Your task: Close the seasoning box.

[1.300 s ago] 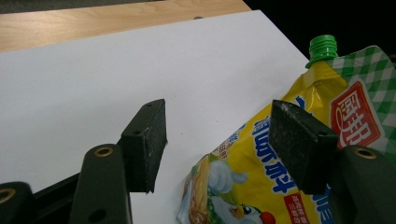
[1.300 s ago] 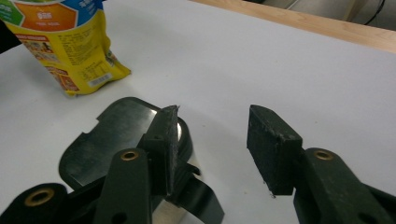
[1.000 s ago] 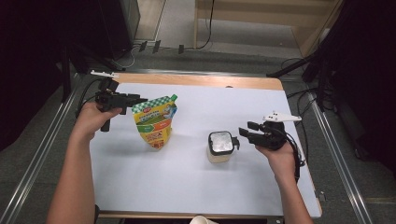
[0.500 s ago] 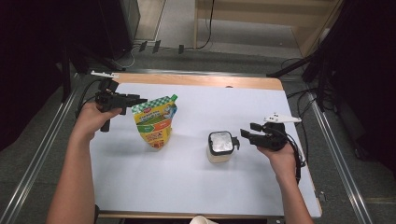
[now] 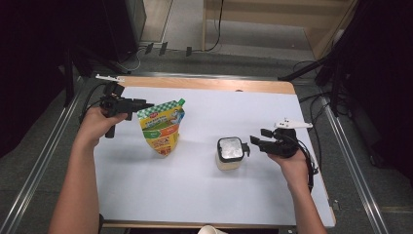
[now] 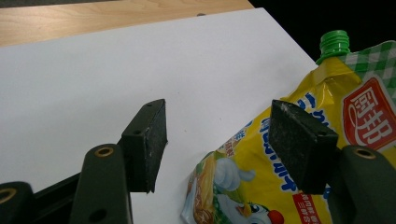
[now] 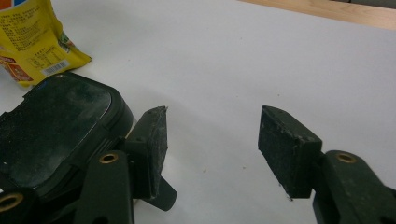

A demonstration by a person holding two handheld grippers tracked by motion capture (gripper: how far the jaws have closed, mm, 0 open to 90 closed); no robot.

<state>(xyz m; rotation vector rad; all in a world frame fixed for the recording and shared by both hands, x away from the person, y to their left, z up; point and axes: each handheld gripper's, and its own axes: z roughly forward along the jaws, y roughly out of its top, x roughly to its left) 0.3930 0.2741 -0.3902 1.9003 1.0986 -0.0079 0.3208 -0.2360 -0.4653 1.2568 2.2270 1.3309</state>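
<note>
The pouch point(image 5: 160, 130) is yellow with a green-checked top and green cap point(image 6: 334, 42); the jar point(image 5: 230, 153) has a black lid; the table point(image 5: 272, 112) is white.

- Lab or test room, not a home.
- White sheet-covered wooden table point(image 5: 204, 84) framed by grey metal rails point(image 5: 44, 156).
- Black cables point(image 5: 214, 29) trail over a grey carpeted floor point(image 5: 175, 58).
- Dark curtains point(image 5: 39, 39) screen both sides.

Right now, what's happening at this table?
A person holds a tool in each hand over the white table. The left tool, jaws open, sits at the top edge of the yellow pouch with the green cap. The right tool, also open, is beside the container with the dark lid. Nothing is gripped.
</note>
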